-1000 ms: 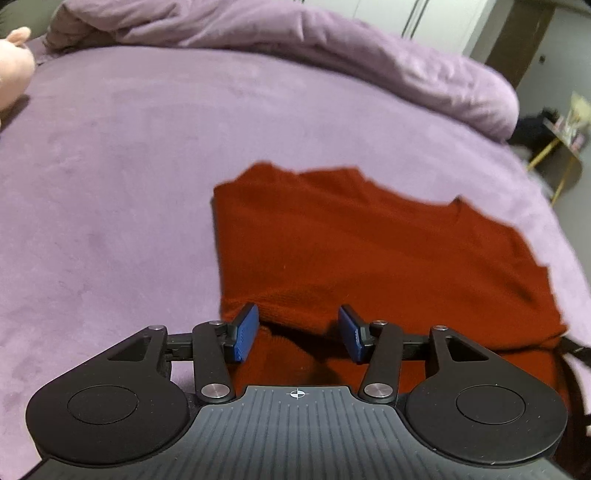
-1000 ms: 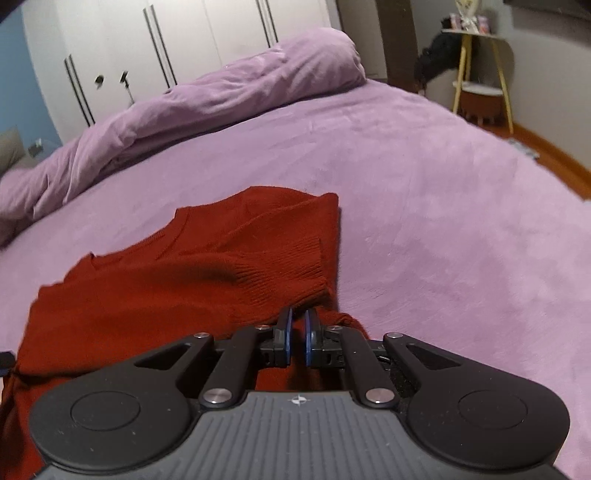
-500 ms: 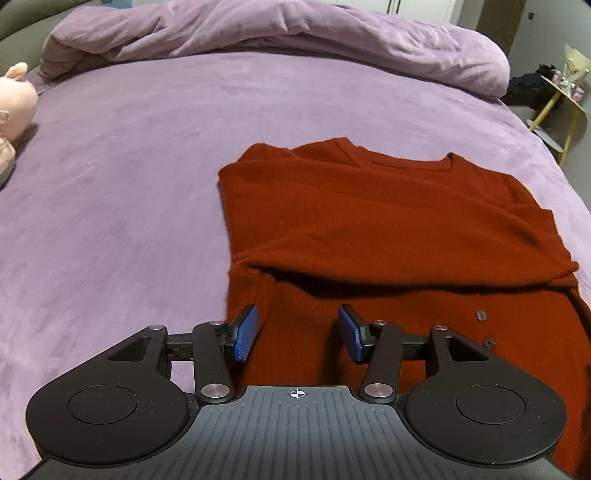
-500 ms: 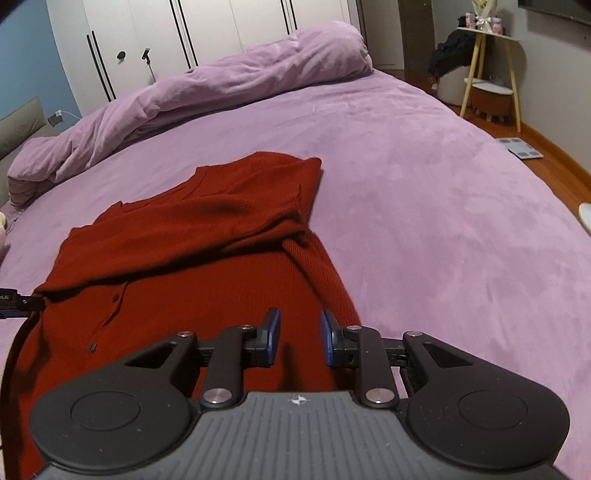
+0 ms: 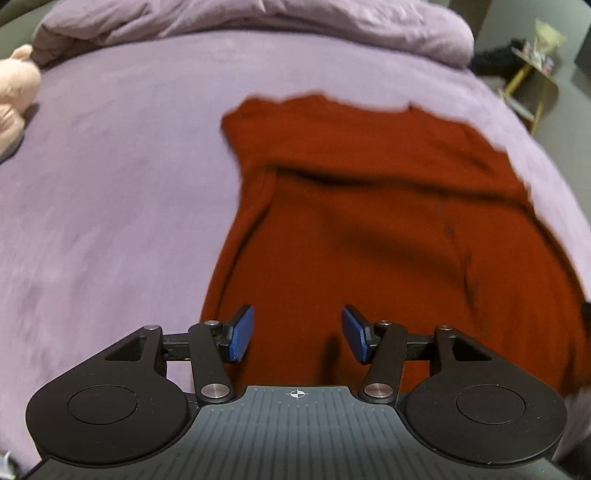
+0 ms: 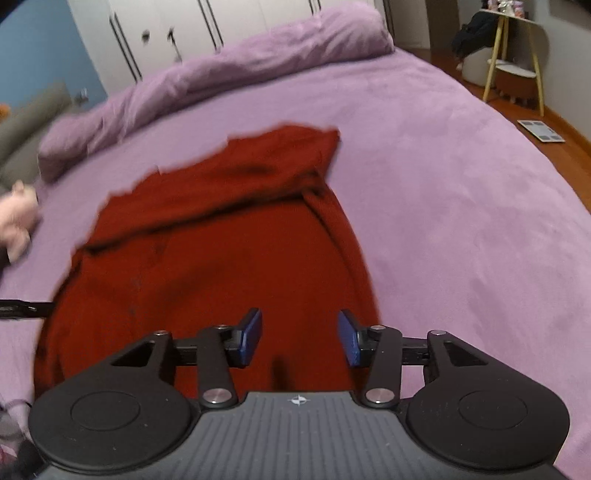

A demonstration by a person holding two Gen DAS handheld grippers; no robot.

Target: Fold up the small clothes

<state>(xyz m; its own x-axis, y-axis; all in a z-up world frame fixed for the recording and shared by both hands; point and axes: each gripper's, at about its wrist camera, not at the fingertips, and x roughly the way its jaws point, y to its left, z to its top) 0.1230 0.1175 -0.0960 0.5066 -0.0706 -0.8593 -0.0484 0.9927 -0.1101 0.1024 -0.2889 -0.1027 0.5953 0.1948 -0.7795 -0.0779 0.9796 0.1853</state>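
Note:
A dark red knitted sweater (image 5: pixel 369 229) lies flat on the purple bed, with its sleeves folded across the chest. It also shows in the right wrist view (image 6: pixel 229 251). My left gripper (image 5: pixel 297 334) is open and empty above the sweater's near left part. My right gripper (image 6: pixel 299 338) is open and empty above the sweater's near right part. Both views are blurred by motion. A thin black part of the left gripper (image 6: pixel 22 308) shows at the left edge of the right wrist view.
The purple bedspread (image 5: pixel 110 184) stretches all around, with a rolled purple duvet (image 6: pixel 221 74) at the far side. A pink plush toy (image 5: pixel 14 88) lies at the far left. White wardrobes (image 6: pixel 184 29) stand behind; a yellow-legged side table (image 6: pixel 517 48) and scales (image 6: pixel 541 130) stand right.
My right gripper let go of the sweater and opened wide. Both grippers pulled back toward the sweater's lower half, which now lies spread out.

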